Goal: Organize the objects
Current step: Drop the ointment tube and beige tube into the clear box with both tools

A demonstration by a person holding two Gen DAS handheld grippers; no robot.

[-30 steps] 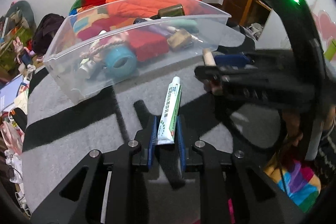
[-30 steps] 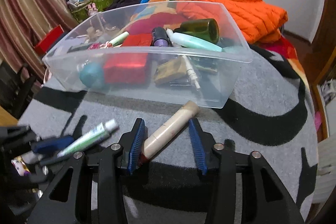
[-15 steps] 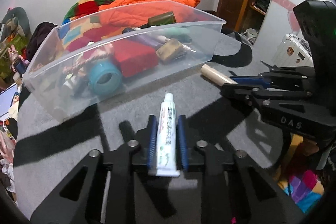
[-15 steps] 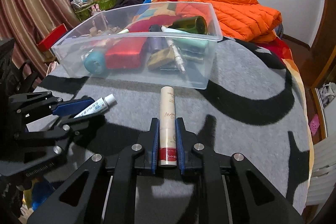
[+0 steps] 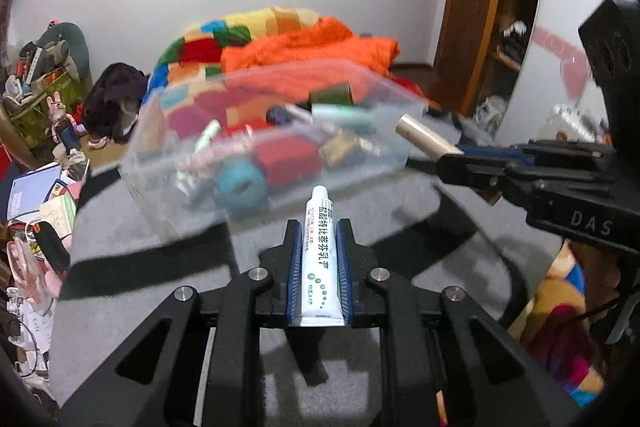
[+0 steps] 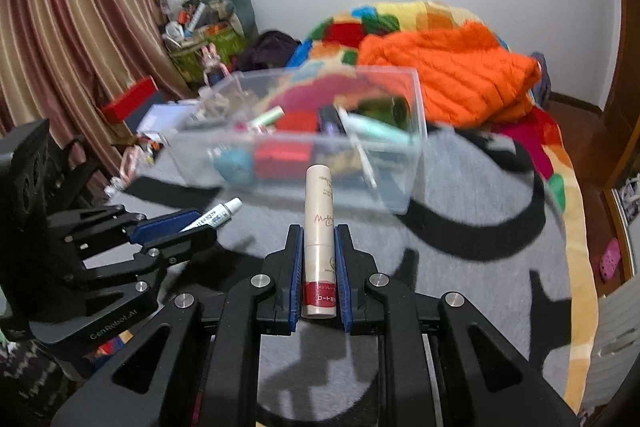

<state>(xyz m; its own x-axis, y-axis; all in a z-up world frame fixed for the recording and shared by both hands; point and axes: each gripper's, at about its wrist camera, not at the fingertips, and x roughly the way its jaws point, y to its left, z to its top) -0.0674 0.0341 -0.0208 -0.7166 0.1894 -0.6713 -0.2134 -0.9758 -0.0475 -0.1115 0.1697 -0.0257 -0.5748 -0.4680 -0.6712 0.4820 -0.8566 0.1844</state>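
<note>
Between blue pads of left gripper [image 5: 319, 227]: white ointment tube [image 5: 320, 247], clamped, cap toward clear bin [image 5: 384, 163], green Chinese print plus "10g". Right gripper [image 6: 319, 231] clamped on beige cosmetic stick [image 6: 318, 227], red band with Japanese lettering, tip toward same bin. "DAS" and "GenRobot.AI" legible on gripper bodies. Bin on grey rug [image 6: 460, 267], holding mixed toiletries.

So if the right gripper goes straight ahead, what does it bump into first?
Probably the clear plastic bin: the right gripper aims its beige tube at the near wall, though depth is unclear.
</note>
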